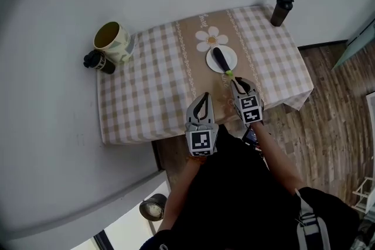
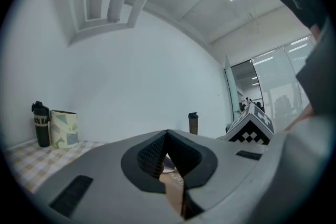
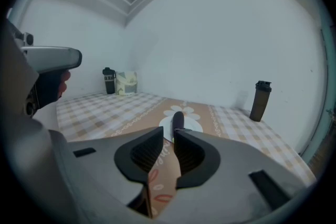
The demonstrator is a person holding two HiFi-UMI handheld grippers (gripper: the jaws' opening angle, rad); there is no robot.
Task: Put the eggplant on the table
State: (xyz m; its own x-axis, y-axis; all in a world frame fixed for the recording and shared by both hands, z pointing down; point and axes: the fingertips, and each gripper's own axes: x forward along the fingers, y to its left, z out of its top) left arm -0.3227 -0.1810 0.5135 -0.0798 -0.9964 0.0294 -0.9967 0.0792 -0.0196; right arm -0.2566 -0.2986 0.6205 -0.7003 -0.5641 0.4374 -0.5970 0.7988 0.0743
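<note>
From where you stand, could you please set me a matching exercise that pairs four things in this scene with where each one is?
Things:
1. eggplant
2. mug
3. shaker bottle
4. left gripper

Places:
A. standing at the far right corner of the table
B. over the table's near edge, jaws together
C. lying on the white plate
D. at the far left corner, beside the black bottle

Pairs: 1-C, 2-D, 3-A, 4-B.
</note>
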